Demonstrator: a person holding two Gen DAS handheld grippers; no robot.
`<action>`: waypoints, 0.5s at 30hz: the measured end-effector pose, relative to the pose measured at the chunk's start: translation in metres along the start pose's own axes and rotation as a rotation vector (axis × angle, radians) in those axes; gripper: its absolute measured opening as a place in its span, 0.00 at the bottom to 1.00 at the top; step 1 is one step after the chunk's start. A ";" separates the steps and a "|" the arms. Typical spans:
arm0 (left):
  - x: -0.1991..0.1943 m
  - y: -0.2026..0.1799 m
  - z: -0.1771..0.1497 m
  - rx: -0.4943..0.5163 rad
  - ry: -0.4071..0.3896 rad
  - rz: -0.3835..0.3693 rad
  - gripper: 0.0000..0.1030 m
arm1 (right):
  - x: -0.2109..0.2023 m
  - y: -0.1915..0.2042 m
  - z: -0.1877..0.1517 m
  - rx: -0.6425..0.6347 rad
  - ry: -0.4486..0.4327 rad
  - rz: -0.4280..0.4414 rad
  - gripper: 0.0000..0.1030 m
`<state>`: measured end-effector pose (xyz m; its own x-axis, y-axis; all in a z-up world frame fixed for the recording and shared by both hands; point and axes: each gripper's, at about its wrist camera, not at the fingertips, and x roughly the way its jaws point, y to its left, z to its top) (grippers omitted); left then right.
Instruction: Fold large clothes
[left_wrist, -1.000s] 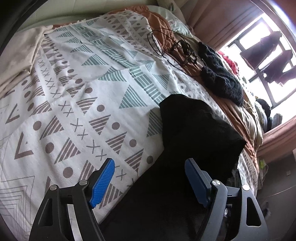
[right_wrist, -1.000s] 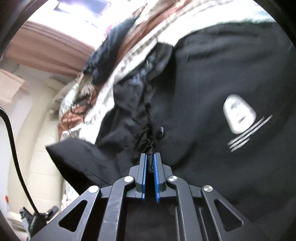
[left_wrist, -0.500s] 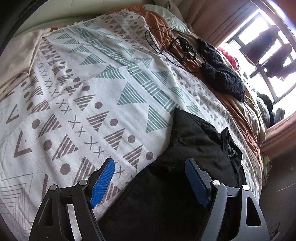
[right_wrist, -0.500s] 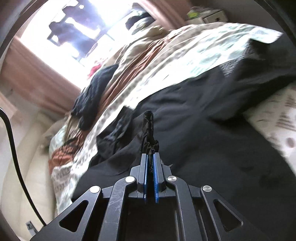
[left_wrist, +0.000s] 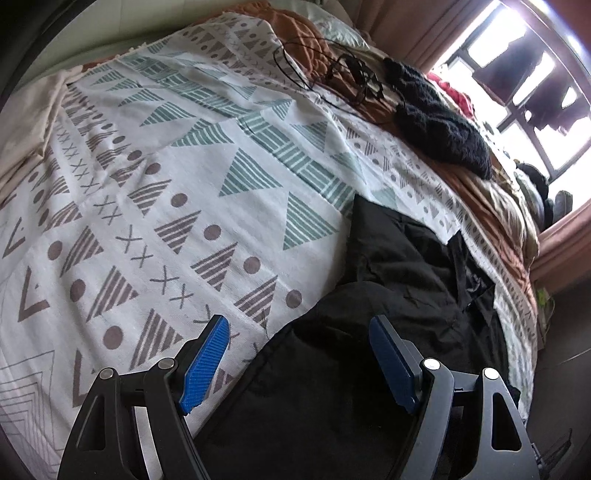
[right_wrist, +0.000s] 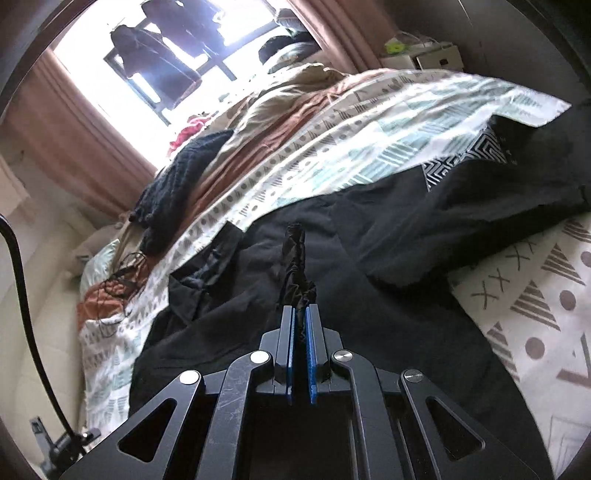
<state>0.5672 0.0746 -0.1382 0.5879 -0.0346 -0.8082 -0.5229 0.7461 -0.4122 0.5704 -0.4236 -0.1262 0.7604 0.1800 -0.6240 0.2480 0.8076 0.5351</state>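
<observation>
A large black garment (left_wrist: 388, 295) lies rumpled on the patterned bedspread (left_wrist: 192, 177). It also shows in the right wrist view (right_wrist: 388, 258), spread across the bed. My left gripper (left_wrist: 299, 354) is open and empty, hovering over the garment's near edge, its left finger above the bedspread. My right gripper (right_wrist: 300, 314) is shut on a bunched fold of the black garment, which sticks up past the blue pads (right_wrist: 311, 332).
A dark knitted item (left_wrist: 439, 125) and tangled black cables (left_wrist: 343, 74) lie on a brown blanket (left_wrist: 491, 206) at the far side. A window (right_wrist: 155, 70) with curtains is beyond the bed. A nightstand (right_wrist: 424, 55) stands by the bed's corner.
The right gripper has swung with the held fabric, bringing the garment down flatter over the bed. The left gripper stayed open; the garment in its view has dropped lower and spread out.
</observation>
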 end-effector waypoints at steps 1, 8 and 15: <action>0.005 -0.002 -0.001 0.008 0.009 0.006 0.77 | 0.004 -0.005 0.000 0.007 0.015 -0.014 0.06; 0.034 -0.013 -0.007 0.075 0.071 0.055 0.77 | 0.021 -0.046 -0.007 0.201 0.125 -0.049 0.39; 0.039 -0.019 -0.010 0.091 0.047 0.042 0.77 | 0.025 -0.041 -0.020 0.244 0.170 0.057 0.60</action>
<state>0.5934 0.0525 -0.1661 0.5359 -0.0314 -0.8437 -0.4869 0.8049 -0.3392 0.5672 -0.4409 -0.1746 0.6711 0.3292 -0.6643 0.3604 0.6382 0.6803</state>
